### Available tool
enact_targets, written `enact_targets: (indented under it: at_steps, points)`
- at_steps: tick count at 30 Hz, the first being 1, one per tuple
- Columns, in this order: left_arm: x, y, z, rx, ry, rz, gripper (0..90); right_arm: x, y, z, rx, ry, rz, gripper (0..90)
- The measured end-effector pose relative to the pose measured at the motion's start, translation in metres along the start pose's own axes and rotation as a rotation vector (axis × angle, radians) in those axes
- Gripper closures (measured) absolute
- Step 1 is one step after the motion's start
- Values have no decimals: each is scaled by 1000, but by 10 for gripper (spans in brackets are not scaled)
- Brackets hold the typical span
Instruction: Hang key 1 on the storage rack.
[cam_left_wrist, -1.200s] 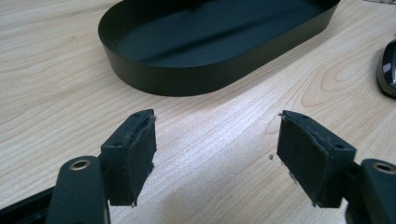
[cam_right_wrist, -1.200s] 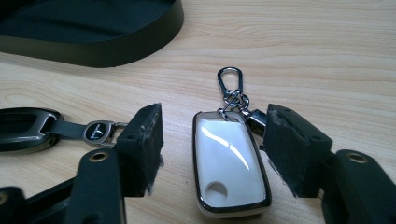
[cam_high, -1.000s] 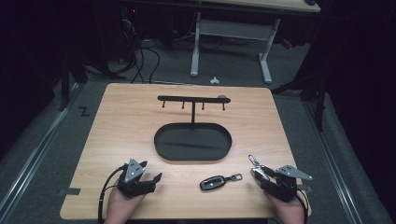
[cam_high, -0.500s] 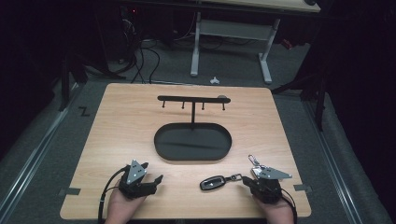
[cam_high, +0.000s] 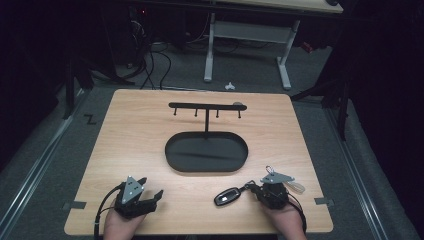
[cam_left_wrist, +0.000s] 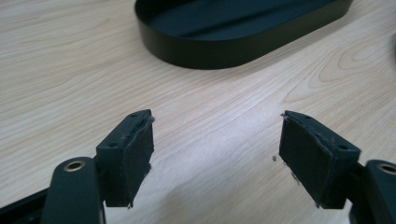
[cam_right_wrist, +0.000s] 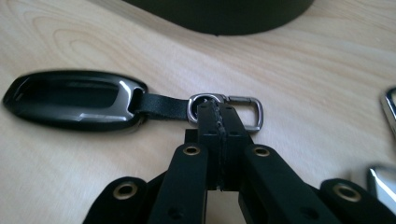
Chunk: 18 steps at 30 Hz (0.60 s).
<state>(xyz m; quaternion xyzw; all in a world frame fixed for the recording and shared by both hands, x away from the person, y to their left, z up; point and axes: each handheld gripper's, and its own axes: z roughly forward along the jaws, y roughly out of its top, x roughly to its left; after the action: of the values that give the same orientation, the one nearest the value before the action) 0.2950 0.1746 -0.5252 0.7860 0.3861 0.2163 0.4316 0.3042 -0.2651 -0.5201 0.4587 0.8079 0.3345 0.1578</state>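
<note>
One wooden table (cam_high: 150, 140), everything below placed relative to the black oval tray (cam_high: 206, 152) sitting at its centre. Hook rack (cam_high: 206, 106) rises on a post from the tray's far edge. Left gripper (cam_high: 145, 199) sits near-left of the tray, well apart from it; in the left gripper view its fingers (cam_left_wrist: 130, 156) are spread wide over bare wood, tray wall (cam_left_wrist: 224, 46) ahead of them. Right gripper (cam_high: 251, 188) sits near-right of the tray. Key fob (cam_high: 227, 196) lies flat on the table, just on the near side of the tray, short of its right end, between the two grippers and closer to the right one. In the right gripper view the fob (cam_right_wrist: 74, 100) is ahead-left of the tips, with its black strap (cam_right_wrist: 161, 106) running to a metal ring and clasp (cam_right_wrist: 224, 109). The right gripper's jaws have just been closing; fingers (cam_right_wrist: 210, 126) now pressed together, pinching the ring end of the clasp. Fob body itself is outside the pads, off to their left, resting on wood.
</note>
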Motion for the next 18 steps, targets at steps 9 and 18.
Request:
enact_targets:
  at_steps: [9,18]
  points:
    - [8,-10,-17,-10,31,-34,266,7,20,14,-23,33,-22,900]
    - [6,-6,-12,-6,14,-29,265,45,23,-2,-96,153,-61,900]
